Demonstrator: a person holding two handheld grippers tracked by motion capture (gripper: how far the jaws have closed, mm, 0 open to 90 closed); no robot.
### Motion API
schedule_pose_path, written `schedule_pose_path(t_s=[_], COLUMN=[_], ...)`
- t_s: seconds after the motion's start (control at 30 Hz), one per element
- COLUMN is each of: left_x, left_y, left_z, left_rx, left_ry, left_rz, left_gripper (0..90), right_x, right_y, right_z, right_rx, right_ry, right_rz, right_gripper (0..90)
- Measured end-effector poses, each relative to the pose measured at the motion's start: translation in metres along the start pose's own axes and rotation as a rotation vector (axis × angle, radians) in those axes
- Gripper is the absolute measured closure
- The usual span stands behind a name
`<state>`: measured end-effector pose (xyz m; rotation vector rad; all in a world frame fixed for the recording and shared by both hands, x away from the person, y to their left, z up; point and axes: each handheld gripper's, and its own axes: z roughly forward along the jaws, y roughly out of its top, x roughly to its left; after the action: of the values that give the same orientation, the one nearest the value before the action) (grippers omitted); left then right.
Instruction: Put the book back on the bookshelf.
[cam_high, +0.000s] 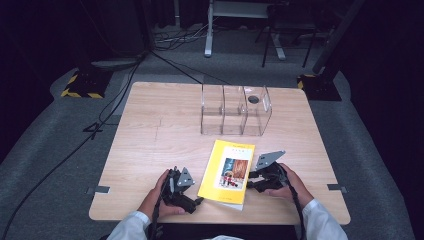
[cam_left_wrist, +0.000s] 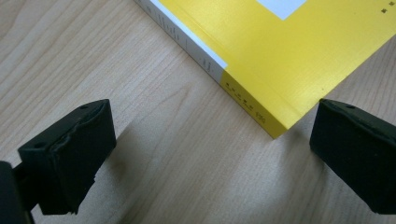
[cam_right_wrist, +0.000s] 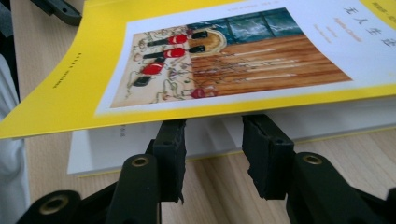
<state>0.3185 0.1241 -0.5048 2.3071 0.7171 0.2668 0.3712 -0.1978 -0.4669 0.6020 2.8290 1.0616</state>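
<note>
A yellow paperback book (cam_high: 227, 170) with a picture on its cover lies near the table's front edge. In the left gripper view its spine corner (cam_left_wrist: 261, 116) points between the wide-apart jaws of my left gripper (cam_left_wrist: 210, 158), which rests open on the wood just left of the book (cam_high: 196, 202). My right gripper (cam_high: 252, 180) is at the book's right edge. Its tips (cam_right_wrist: 212, 154) sit under the lifted front cover (cam_right_wrist: 233, 56), against the white page block (cam_right_wrist: 327, 119). The jaws stand apart with nothing pinched between them.
A clear plastic organizer (cam_high: 235, 110) with three compartments stands upright behind the book, toward the far side of the wooden table (cam_high: 150, 135). Cables and stand bases lie on the grey floor beyond the table. White sleeves enter from the bottom edge.
</note>
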Motion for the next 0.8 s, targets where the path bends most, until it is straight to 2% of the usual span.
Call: schedule_pose_path(t_s=[0.03,0.07,0.1,0.17,0.2,0.3,0.5,0.67,0.8], left_x=[-0.003,-0.005,-0.009,-0.016,-0.019,-0.025,-0.048,-0.058,-0.063], left_y=[0.000,0.000,0.002,0.005,0.008,0.014,0.033,0.040,0.044], left_z=[-0.002,-0.002,-0.003,-0.004,-0.006,-0.008,0.000,0.007,0.013], left_rx=[-0.014,-0.020,-0.018,-0.038,-0.057,-0.097,-0.103,-0.104,-0.129], left_ry=[-0.023,-0.028,-0.023,-0.020,-0.029,-0.046,-0.071,-0.050,0.027], left_rz=[0.005,0.009,0.025,0.057,0.069,0.067,0.144,0.169,0.159], left_gripper=[10.2,17.1,19.0,15.9,18.0,16.8,16.0,16.5,22.7], right_x=[0.001,0.003,0.004,0.006,0.007,0.011,0.020,0.026,0.027], right_y=[0.001,0.002,0.003,0.005,0.005,0.008,0.014,0.019,0.021], right_z=[0.000,0.000,0.000,-0.001,-0.001,0.000,0.001,0.000,-0.002], right_rx=[-0.006,-0.017,-0.021,-0.043,-0.048,-0.058,-0.094,-0.153,-0.193], right_ry=[0.007,0.008,0.007,0.007,0.011,0.011,0.016,0.027,0.029], right_rz=[0.004,0.000,0.004,0.005,0.005,-0.001,-0.005,0.009,0.025], right_gripper=[59.6,59.4,58.8,58.0,57.5,56.0,53.9,49.5,47.3])
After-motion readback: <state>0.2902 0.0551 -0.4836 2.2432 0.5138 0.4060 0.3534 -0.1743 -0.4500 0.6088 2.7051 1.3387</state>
